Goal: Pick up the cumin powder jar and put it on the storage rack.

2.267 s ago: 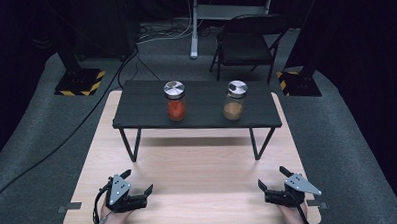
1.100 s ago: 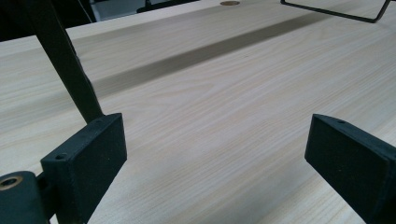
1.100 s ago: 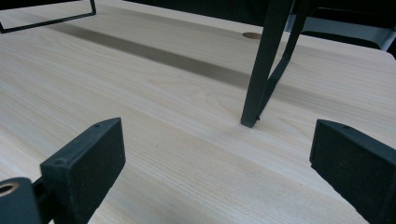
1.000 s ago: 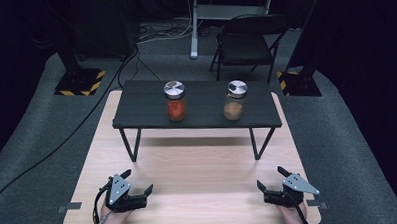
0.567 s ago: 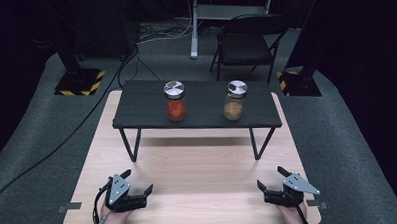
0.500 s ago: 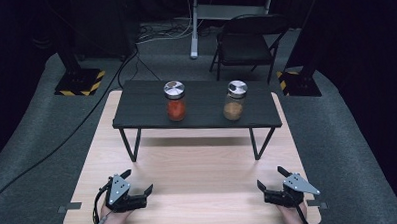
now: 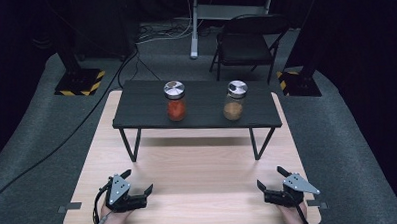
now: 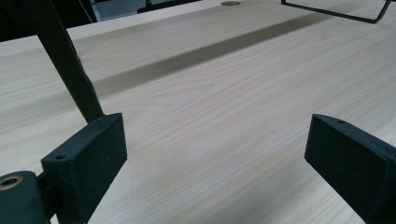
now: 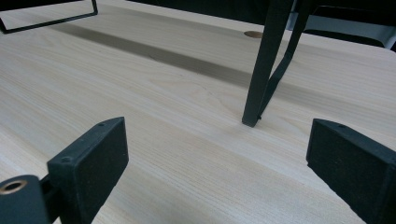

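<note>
Right tongs (image 7: 270, 184) closing slightly, wide, empty | left tongs (image 7: 137, 182) wide, empty | jars (image 7: 175, 101) unlabelled

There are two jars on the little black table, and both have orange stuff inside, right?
Not quite. Two jars do stand on the little black table, but only the left jar holds orange stuff. The right jar holds something light brown. The high view shows this.
</note>
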Action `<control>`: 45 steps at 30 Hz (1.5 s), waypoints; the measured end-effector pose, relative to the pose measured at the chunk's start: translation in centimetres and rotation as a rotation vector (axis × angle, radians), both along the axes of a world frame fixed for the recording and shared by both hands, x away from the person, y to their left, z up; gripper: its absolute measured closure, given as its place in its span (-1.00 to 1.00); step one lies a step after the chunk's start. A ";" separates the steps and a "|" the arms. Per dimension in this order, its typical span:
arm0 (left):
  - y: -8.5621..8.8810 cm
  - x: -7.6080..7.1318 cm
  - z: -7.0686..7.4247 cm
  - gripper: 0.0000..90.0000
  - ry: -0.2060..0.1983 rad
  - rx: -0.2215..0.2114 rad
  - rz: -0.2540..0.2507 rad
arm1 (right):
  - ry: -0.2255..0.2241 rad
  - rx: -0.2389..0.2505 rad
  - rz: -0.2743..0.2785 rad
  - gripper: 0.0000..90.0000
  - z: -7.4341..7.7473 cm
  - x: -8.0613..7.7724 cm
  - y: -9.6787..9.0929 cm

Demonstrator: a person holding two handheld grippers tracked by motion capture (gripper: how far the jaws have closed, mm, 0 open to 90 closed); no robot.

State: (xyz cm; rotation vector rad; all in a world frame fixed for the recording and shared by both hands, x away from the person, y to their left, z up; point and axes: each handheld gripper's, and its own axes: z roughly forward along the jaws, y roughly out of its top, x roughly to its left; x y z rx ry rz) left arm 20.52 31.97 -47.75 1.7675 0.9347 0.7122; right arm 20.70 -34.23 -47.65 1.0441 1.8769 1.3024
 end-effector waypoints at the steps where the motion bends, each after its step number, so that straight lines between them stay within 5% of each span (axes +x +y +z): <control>1: 0.0 0.0 0.0 -0.88 0.001 0.001 0.000 | 0.000 0.000 0.001 -0.88 0.0 0.0 0.0; 45: 0.0 0.1 0.0 -0.88 0.001 0.003 -0.005 | 0.001 -0.010 0.006 -0.86 0.1 0.0 0.0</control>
